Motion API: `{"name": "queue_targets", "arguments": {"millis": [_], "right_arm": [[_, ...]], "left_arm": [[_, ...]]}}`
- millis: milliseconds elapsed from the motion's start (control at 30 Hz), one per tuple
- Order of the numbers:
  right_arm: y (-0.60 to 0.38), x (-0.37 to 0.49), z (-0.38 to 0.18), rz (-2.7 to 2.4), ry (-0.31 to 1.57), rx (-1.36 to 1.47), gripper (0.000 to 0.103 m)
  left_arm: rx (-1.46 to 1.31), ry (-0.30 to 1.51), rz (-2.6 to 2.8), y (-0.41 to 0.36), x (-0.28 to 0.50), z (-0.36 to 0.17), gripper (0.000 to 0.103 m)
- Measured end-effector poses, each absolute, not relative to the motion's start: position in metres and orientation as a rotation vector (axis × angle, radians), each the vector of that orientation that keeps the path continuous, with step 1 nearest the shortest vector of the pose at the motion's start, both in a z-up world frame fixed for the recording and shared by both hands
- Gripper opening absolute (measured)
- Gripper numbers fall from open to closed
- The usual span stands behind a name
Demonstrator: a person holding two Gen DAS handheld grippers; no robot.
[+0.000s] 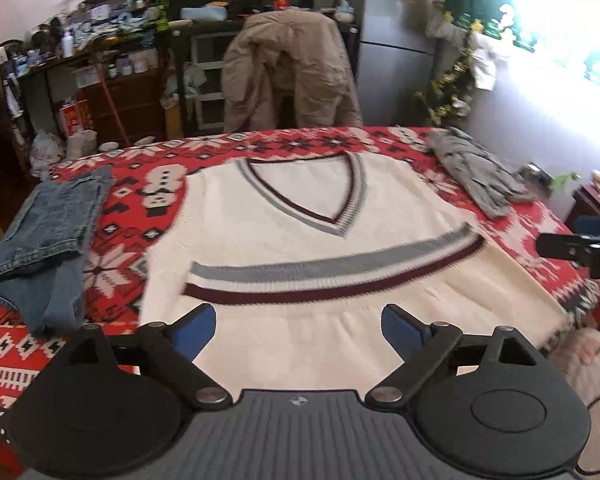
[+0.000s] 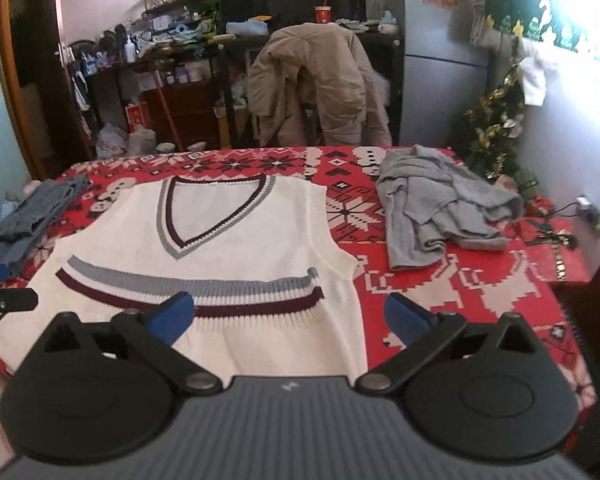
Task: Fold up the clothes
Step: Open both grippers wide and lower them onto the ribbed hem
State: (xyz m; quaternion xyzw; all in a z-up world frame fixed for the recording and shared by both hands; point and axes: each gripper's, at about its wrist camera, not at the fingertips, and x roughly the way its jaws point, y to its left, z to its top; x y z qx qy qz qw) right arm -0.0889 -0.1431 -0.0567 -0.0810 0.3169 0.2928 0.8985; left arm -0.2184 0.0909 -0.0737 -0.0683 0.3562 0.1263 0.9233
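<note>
vest (image 1: pixel 284 240) lies flat, spread on the desk (image 1: pixel 124 216), hem toward me | my left gripper (image 1: pixel 298 328) and right gripper (image 2: pixel 288 316) both gape wide, holding nothing, over the hem | risk: loose knit slides on the cloth, fold skews; pinching one layer drags it.

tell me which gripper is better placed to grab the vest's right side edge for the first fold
Right. The right gripper hangs open with the vest's right side edge between its fingers. The left gripper is also open but sits over the middle of the hem, farther from that edge.
</note>
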Motion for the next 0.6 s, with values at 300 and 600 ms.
{"name": "queue_targets", "arguments": {"millis": [300, 600], "right_arm": [[-0.137, -0.125, -0.037, 0.612, 0.645, -0.291, 0.102], [-0.118, -0.144, -0.046, 0.574, 0.650, -0.417, 0.102]], "left_arm": [[-0.109, 0.758, 0.214, 0.059, -0.225, -0.063, 0.091], [-0.251, 0.743, 0.349, 0.072, -0.222, -0.062, 0.083]]}}
